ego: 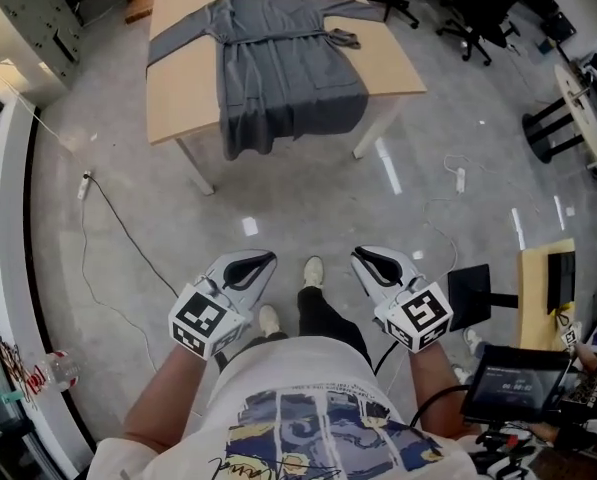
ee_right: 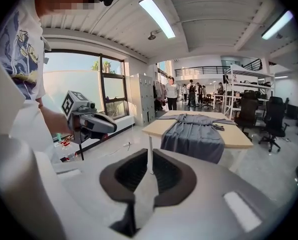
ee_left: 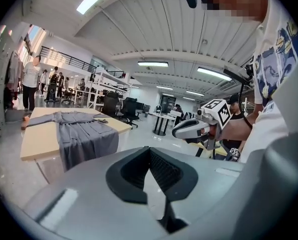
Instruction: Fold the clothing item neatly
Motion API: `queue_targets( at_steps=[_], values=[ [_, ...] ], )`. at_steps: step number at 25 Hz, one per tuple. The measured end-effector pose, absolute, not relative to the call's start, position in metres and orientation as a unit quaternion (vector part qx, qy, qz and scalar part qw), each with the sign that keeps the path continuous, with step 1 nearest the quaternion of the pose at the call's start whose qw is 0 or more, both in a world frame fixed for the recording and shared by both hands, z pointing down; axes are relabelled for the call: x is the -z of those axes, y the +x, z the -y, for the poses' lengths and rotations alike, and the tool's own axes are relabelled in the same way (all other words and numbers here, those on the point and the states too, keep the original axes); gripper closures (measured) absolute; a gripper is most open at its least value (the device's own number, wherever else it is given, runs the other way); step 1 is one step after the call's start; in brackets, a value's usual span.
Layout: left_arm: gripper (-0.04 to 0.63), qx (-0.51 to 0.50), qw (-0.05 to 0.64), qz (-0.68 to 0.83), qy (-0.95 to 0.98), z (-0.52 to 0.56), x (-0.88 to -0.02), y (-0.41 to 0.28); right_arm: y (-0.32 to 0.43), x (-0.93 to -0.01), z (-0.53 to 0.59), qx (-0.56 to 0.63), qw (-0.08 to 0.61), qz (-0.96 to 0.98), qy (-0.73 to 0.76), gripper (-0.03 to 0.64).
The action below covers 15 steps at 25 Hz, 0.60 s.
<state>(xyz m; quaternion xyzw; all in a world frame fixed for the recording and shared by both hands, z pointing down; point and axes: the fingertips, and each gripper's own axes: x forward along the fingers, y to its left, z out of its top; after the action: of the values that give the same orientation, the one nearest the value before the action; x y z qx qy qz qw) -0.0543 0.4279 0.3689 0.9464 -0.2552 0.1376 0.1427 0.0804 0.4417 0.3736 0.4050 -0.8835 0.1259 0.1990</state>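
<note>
Left gripper closed, right gripper slightly apart, grey robe lengthwise, hem toward them.

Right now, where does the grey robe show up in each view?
Head view: robe at top centre, spread on the table, hem hanging over the near edge.
Left gripper view: robe at middle left, in the distance.
Right gripper view: robe just right of centre.
Shared landmark: the light wooden table under it.
</note>
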Motion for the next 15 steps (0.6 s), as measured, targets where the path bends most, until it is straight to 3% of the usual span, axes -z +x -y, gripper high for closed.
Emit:
queue_targets(
  at_steps=[15],
  values=[
    [0.592,-0.135,0.120,0.349,0.920,-0.287,-0.345,0.008,0.148,-0.372,-0.278,-0.092,0.176,0.921,0.334,0.595]
  ],
)
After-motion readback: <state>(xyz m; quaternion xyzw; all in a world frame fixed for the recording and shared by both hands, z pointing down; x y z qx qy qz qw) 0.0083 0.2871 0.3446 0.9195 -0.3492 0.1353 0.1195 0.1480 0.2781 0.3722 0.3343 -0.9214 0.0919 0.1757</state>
